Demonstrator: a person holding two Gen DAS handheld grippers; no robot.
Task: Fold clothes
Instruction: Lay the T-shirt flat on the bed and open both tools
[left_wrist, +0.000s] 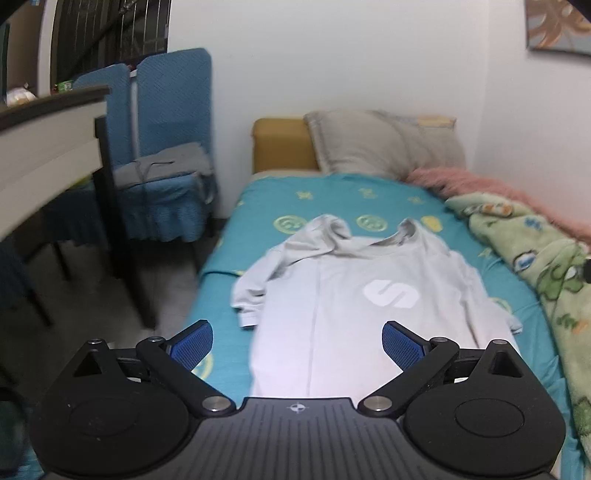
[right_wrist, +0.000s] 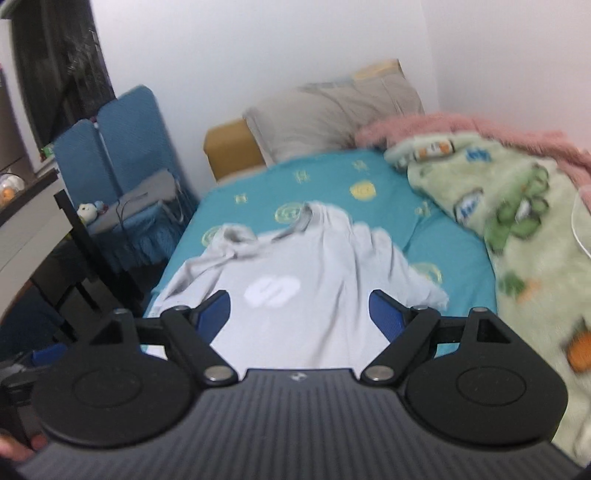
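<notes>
Grey shirt (left_wrist: 332, 295) spread flat on the teal bed sheet (left_wrist: 277, 206), logo up, collar rumpled near the pillow (left_wrist: 384, 147). Left gripper (left_wrist: 297, 345) and right gripper (right_wrist: 299, 314) both hovering above, wide open, holding nothing.

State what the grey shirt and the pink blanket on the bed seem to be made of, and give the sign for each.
Shirt: probably a thin knit such as cotton jersey, matt; it lies limp and creases softly. Pink blanket: likely synthetic plush or fleece; its surface looks fuzzy and shaggy.
</notes>
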